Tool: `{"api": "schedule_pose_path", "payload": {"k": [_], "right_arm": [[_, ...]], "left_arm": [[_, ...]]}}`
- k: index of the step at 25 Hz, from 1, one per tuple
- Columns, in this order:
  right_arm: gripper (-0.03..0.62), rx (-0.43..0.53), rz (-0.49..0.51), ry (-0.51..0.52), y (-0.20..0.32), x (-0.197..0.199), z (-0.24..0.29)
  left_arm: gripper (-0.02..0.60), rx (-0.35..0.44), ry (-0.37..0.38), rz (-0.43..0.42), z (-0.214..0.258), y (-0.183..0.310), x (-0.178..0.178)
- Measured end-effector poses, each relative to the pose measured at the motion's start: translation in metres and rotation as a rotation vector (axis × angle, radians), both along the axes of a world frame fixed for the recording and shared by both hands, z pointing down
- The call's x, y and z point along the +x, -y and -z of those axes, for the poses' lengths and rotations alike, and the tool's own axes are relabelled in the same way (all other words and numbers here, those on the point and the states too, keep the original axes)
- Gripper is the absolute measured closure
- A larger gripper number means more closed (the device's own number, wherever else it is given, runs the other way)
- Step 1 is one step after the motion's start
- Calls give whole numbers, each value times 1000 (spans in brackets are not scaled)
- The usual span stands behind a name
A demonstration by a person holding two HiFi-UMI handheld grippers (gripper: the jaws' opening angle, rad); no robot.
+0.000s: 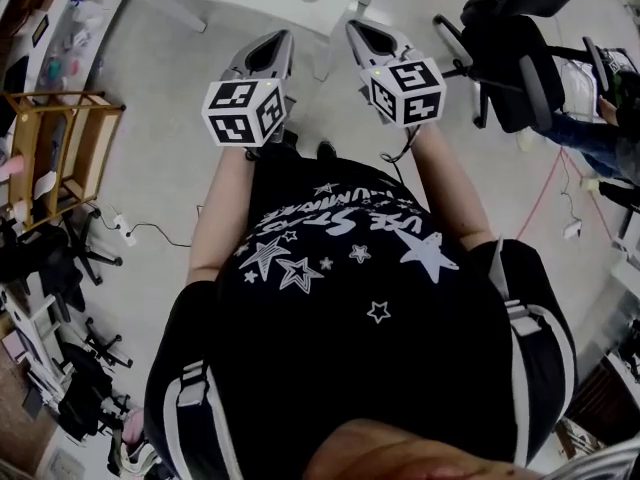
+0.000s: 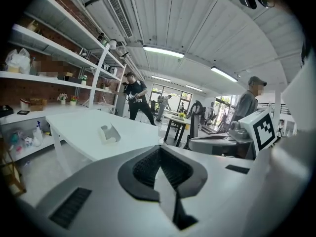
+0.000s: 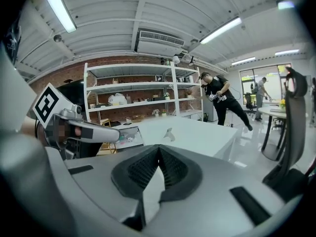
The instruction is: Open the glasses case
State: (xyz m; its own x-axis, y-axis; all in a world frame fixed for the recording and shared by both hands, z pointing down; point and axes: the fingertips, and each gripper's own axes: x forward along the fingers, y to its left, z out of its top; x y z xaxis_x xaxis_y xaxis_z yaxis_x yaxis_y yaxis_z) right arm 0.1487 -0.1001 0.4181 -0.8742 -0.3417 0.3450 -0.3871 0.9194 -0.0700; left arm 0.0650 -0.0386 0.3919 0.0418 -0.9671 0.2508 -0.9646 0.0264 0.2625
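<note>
Well apart from counter (image 2: 74, 127): left gripper (image 2: 159, 151), right gripper (image 3: 158, 149), both closed, empty. Pale thing (image 2: 109, 133) on counter maybe case, lid unreadable; fits approach or finish, so read lid first.

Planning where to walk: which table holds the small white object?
The big white table beside the shelves; the dark-legged table behind it carries yellow flowers instead.
</note>
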Motion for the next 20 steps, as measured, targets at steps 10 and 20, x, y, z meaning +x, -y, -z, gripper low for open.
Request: {"api": "schedule_pose_path", "payload": {"k": [10, 20], "right_arm": [[585, -21, -3, 27, -7, 5, -7], [585, 13, -3, 13, -22, -1, -3]], "left_arm": [[569, 16, 21, -2, 5, -6, 8], [569, 60, -7, -5, 11, -25, 4]]}}
